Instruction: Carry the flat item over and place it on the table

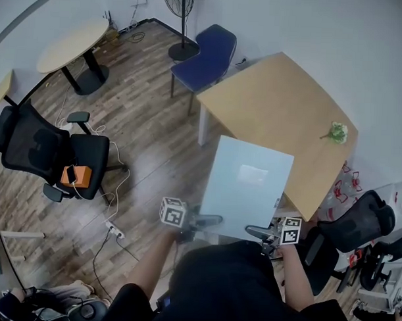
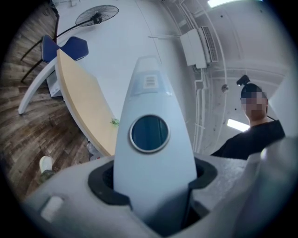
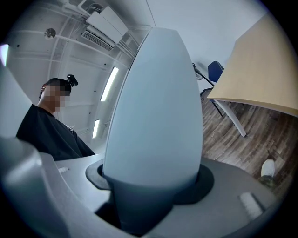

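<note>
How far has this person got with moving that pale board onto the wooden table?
Done: the pale board is lifted, clamped along its near edge by the left tongs and right tongs. In hand: carrying it, far end apparently over the edge of the wooden table. Left: lay it down, let go.

Bright, even indoor light from ceiling strip lights (image 3: 111, 82), shadows faint; both gripper views bend strongly, with dark corners and the flat panel (image 3: 153, 107) close to the lens slightly soft.
</note>
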`<act>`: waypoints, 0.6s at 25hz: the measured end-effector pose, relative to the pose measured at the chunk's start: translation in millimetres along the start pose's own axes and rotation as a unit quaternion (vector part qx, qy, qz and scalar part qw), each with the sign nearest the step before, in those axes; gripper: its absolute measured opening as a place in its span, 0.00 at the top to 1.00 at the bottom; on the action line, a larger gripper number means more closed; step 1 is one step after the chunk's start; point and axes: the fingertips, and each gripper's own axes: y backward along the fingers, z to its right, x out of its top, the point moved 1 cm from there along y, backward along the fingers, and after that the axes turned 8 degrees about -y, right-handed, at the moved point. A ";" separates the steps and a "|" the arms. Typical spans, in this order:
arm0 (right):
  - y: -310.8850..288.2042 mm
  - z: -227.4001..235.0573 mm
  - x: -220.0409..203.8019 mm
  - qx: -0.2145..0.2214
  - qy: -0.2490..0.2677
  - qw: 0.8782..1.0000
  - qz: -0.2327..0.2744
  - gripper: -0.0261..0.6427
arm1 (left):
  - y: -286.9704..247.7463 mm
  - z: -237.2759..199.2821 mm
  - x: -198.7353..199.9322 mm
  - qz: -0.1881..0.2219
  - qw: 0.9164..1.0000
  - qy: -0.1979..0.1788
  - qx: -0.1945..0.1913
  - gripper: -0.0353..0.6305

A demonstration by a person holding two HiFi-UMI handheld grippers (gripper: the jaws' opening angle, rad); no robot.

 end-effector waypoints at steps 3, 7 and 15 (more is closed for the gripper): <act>3.2 16.4 17.1 0.010 -0.007 1.000 0.001 0.50 | -9.7 -14.8 13.4 -0.002 1.000 0.004 0.011 0.45; 6.6 48.6 50.4 0.020 -0.021 1.000 0.002 0.50 | -22.7 -51.0 37.0 -0.001 1.000 0.013 0.028 0.45; 21.9 118.8 142.7 0.022 -0.059 0.998 0.019 0.50 | -66.0 -142.0 104.2 -0.022 0.997 0.055 0.042 0.45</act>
